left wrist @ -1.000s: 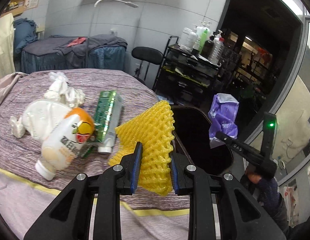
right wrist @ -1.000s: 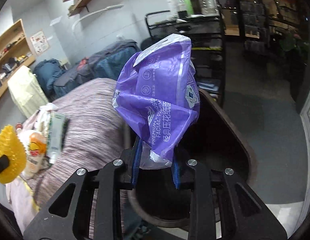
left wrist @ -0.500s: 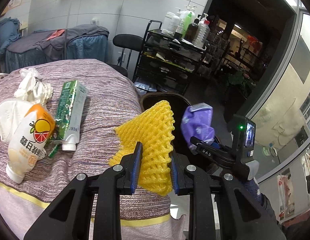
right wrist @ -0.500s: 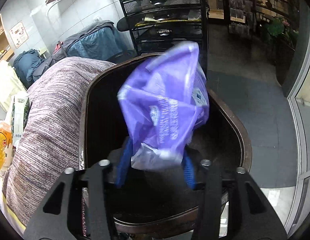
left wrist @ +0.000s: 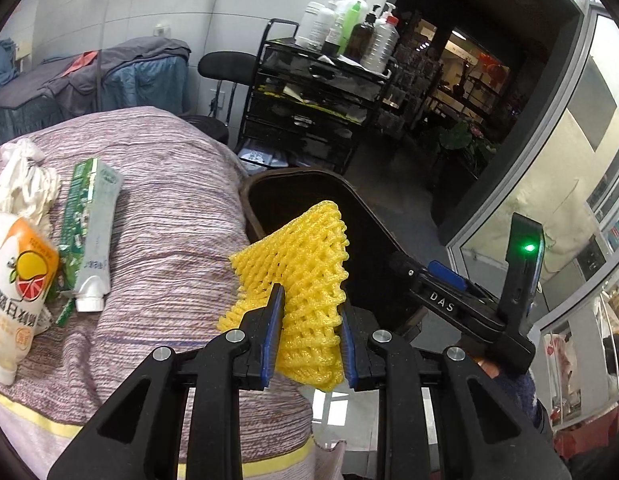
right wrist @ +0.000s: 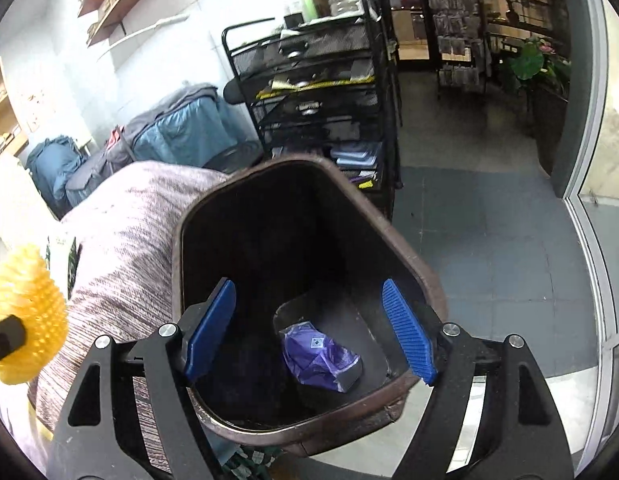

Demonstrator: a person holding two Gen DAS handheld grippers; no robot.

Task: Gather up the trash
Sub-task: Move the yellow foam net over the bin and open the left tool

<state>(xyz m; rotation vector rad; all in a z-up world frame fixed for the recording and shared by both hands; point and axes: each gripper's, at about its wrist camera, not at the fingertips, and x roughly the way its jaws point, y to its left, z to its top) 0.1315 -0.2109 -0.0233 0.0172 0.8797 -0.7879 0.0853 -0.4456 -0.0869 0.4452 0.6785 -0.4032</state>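
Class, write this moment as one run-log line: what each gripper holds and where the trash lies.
left gripper: shut on yellow foam net | right gripper: open above trash bin | purple tissue wrapper: on bin floor

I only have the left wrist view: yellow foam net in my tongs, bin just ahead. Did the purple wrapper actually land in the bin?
Observer: Yes. The purple wrapper lies on the floor of the trash bin, toward its right side.
Operator: Are the right tongs clear of it?
Observer: The right tongs are wide open and empty, held over the bin's mouth above the wrapper.
Operator: Anything else in the bin?
Observer: The wrapper is the only thing I can see; the left half of the interior is too dark to tell.
Operator: Where's my foam net relative to the bin?
Observer: In the right wrist view, the yellow foam net sits left of the bin, over the striped cover, not over the opening.
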